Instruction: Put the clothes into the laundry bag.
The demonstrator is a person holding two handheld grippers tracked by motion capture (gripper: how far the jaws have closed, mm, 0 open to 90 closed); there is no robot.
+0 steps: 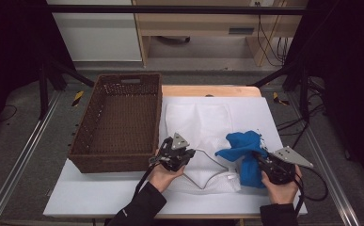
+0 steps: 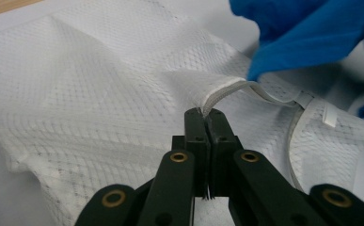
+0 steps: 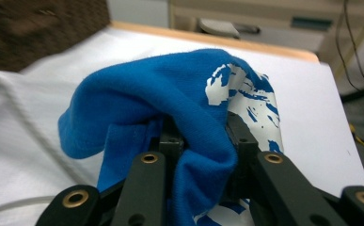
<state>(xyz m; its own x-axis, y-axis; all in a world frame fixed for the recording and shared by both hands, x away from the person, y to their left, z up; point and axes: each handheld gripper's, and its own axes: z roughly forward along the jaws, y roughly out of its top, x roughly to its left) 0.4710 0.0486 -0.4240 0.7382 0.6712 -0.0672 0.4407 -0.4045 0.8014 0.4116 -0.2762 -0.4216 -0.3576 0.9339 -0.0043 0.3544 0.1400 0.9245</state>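
Left hand-held gripper, with its jaws pressed together, is pinching the banded rim of the white mesh laundry bag and lifting that edge slightly off the worktop, as the left gripper view is showing at the taut rim; right hand-held gripper is gripping a bunched fold of the blue garment, its jaws standing part-way apart with the cloth wadded between them; the garment, blue with a white print, is hanging from that grip above the near right corner of the bag, just beside the held rim, and is not yet lying inside the mesh; the bag is lying flat and spread across the white sheet on the worktop, its mouth facing the person; the brown wicker basket is standing to the left of the bag, touching the worktop edge and holding nothing that can be seen. Progress, as judged: both grasps are in place and the garment is already raised, so the opening stage is done; the mouth of the bag is looking barely parted, so widening it, feeding the garment through and, probably, carrying the filled bag to the basket are remaining.
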